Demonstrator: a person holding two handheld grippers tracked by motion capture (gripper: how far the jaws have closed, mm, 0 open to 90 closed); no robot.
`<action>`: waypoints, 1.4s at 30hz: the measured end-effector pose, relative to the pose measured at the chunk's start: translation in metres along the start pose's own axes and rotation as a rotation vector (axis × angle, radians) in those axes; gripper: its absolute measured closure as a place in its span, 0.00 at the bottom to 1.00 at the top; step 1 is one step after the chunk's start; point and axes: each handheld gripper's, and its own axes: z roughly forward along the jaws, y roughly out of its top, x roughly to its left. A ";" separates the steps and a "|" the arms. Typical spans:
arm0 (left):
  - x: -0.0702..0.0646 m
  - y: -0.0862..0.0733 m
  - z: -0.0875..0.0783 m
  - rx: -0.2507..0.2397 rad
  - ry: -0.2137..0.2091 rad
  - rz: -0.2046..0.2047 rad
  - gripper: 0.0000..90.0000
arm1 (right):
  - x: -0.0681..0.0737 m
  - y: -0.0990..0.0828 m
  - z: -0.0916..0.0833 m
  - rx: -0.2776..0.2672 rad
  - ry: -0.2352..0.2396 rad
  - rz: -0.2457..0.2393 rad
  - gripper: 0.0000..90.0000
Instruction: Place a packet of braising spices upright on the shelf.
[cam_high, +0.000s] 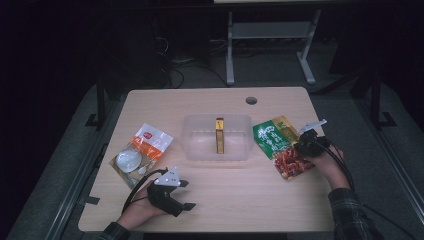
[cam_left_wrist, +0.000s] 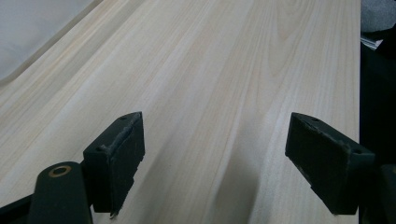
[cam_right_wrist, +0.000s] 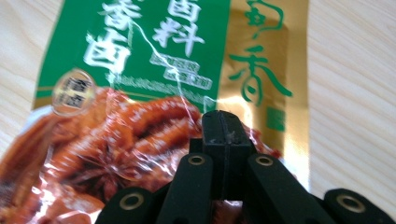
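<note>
A green and gold seasoning packet (cam_high: 278, 142) with a picture of braised meat lies on the table to the right of a clear plastic bin (cam_high: 192, 123). My right gripper (cam_high: 300, 147) rests on the packet's right side. In the right gripper view its jaws (cam_right_wrist: 223, 122) are pressed together over the packet (cam_right_wrist: 140, 70), and creases in the film run to their tips. My left gripper (cam_high: 187, 195) sits near the table's front left, open. In the left gripper view its pads (cam_left_wrist: 122, 154) stand wide apart over bare wood.
A slim yellow box (cam_high: 219, 136) stands upright inside the bin. An orange and white packet (cam_high: 141, 151) with a round white item lies left of the bin. The table (cam_high: 240, 200) has a round cable hole (cam_high: 251, 100) at the back. A desk frame stands behind.
</note>
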 end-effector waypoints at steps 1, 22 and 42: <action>0.000 0.000 0.000 0.000 0.000 0.000 0.22 | -0.001 -0.001 0.000 0.006 0.003 -0.007 1.00; -0.002 0.001 0.002 0.015 -0.002 0.013 0.22 | 0.026 -0.011 -0.012 0.076 0.224 -0.105 1.00; -0.001 0.002 0.005 0.013 -0.010 0.000 0.22 | 0.024 0.027 0.008 -0.090 0.126 -0.112 1.00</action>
